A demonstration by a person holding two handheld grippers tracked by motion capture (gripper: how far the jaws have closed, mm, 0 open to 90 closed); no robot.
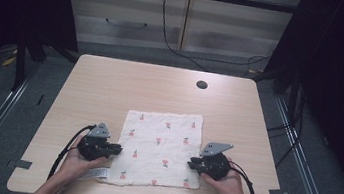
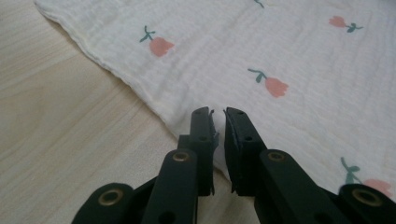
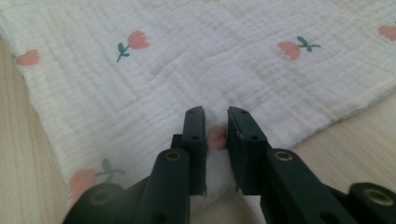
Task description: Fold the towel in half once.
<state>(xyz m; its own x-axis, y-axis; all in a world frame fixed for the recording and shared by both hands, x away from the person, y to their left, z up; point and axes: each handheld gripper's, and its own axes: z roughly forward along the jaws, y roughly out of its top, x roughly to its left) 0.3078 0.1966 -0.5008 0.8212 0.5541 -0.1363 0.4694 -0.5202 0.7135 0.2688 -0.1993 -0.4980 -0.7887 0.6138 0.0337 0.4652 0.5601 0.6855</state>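
Pinching in from both sides now: the left gripper (image 1: 113,149) sits at the left edge of the cloth (image 1: 163,146) and the right gripper (image 1: 195,164) at its right edge, both toward the near side. That cloth lies flat on the table (image 1: 111,84), tulip print up. In the left gripper view the jaws have closed on a fold of hem; in the right gripper view they nip a ridge of fabric. Matching grips on opposite edges look like a setup for lifting and folding it evenly.
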